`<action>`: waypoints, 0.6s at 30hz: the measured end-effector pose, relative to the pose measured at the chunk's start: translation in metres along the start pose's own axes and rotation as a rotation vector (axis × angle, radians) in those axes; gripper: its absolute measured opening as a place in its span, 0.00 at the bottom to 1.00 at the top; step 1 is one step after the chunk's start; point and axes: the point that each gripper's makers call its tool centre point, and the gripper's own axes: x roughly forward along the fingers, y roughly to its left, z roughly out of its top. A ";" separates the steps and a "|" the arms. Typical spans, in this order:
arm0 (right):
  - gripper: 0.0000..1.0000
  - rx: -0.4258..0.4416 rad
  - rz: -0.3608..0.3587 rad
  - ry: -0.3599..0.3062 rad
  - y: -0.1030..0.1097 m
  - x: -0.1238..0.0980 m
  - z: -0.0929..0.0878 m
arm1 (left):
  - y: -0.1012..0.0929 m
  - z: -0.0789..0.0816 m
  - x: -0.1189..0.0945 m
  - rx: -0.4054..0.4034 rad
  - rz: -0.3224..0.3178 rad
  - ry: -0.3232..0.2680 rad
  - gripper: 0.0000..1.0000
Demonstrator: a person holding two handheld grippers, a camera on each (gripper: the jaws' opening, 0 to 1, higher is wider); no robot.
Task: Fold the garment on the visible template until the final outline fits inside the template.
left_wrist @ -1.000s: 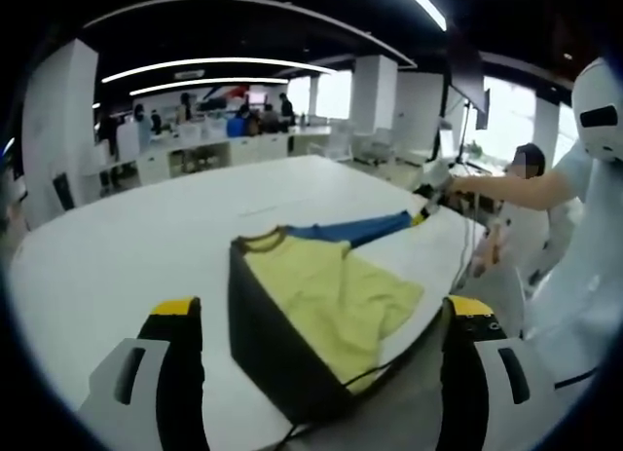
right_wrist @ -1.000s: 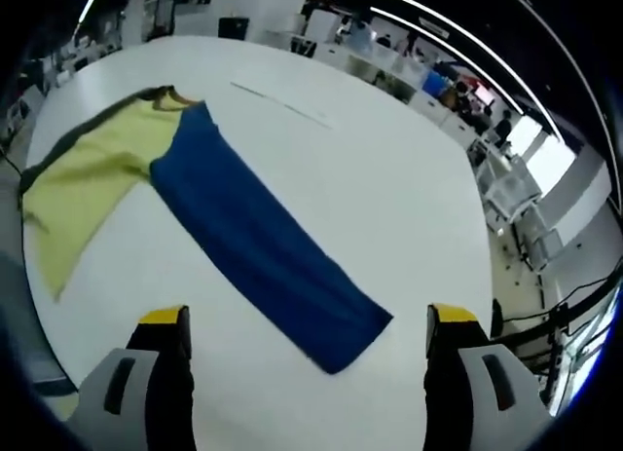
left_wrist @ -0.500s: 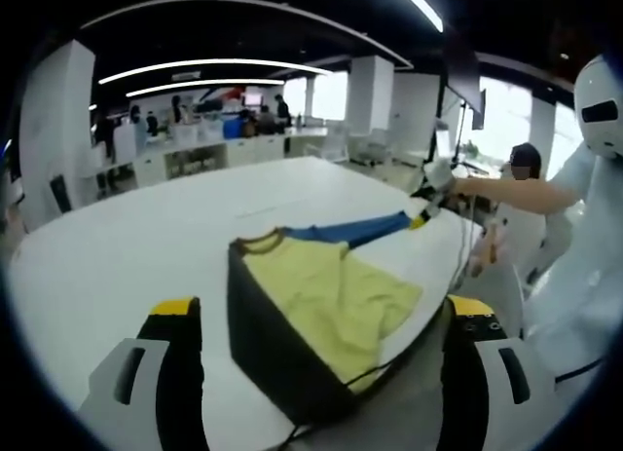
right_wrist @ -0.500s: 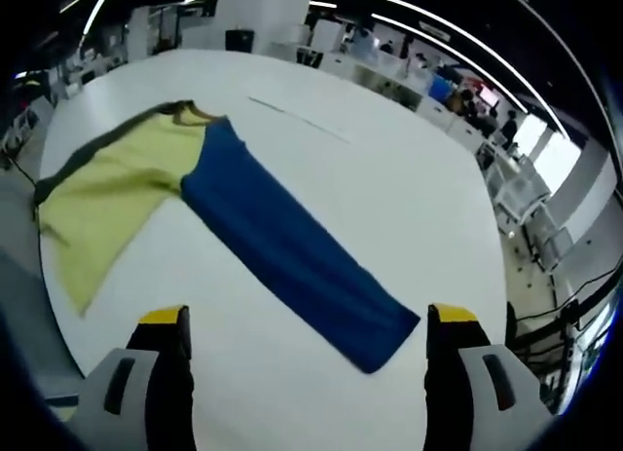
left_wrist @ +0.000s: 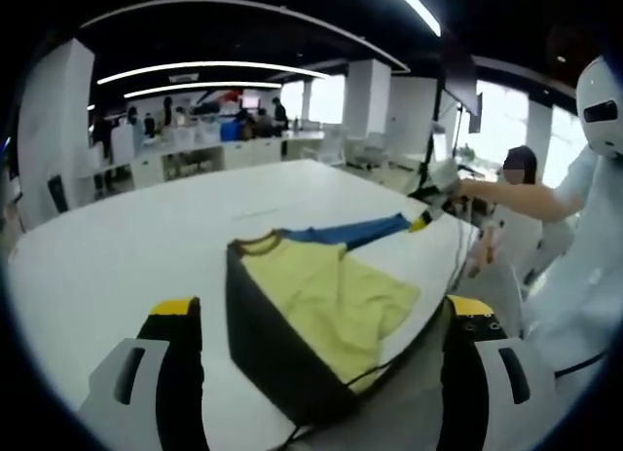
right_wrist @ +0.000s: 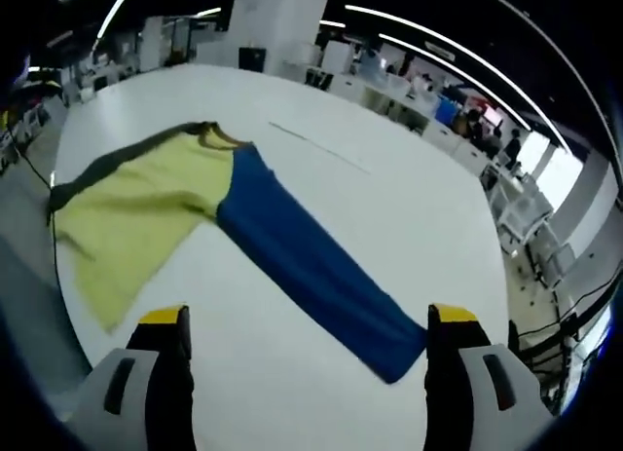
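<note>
1. The garment (right_wrist: 195, 217) lies flat on the white table (right_wrist: 370, 207), running from the left of the right gripper view toward its lower right. It has a yellow body at the left, a long blue part stretching to the lower right, a dark grey part along the upper left edge and a brownish collar at the top.
2. In the left gripper view the garment (left_wrist: 311, 300) sits in the centre of the frame. The dark grey part hangs over the near table (left_wrist: 117, 246) edge, the yellow part is rumpled, and the blue part reaches toward the upper right.
3. The left tool (left_wrist: 326, 373) stands with its jaws wide apart at the bottom of its view, grasping nothing.
4. The right tool (right_wrist: 307, 373) is likewise spread and empty; the blue end lies just above its right jaw. It also shows at the far end of the blue part (left_wrist: 421, 220) in the left gripper view, too small to read.
5. No template outline can be made out except a thin faint line (right_wrist: 316, 147) on the table beyond the garment.
6. A person's arm (left_wrist: 511, 193) reaches in from the right of the left gripper view.
</note>
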 end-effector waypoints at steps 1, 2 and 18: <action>1.00 0.003 0.003 -0.003 0.001 -0.001 0.001 | 0.001 -0.001 0.000 0.001 0.000 0.002 1.00; 1.00 0.010 0.015 -0.017 0.006 -0.003 0.006 | 0.002 -0.002 0.000 0.005 0.003 0.007 1.00; 1.00 0.016 0.058 -0.202 0.060 -0.040 0.061 | 0.006 -0.005 -0.012 -0.004 0.026 -0.013 1.00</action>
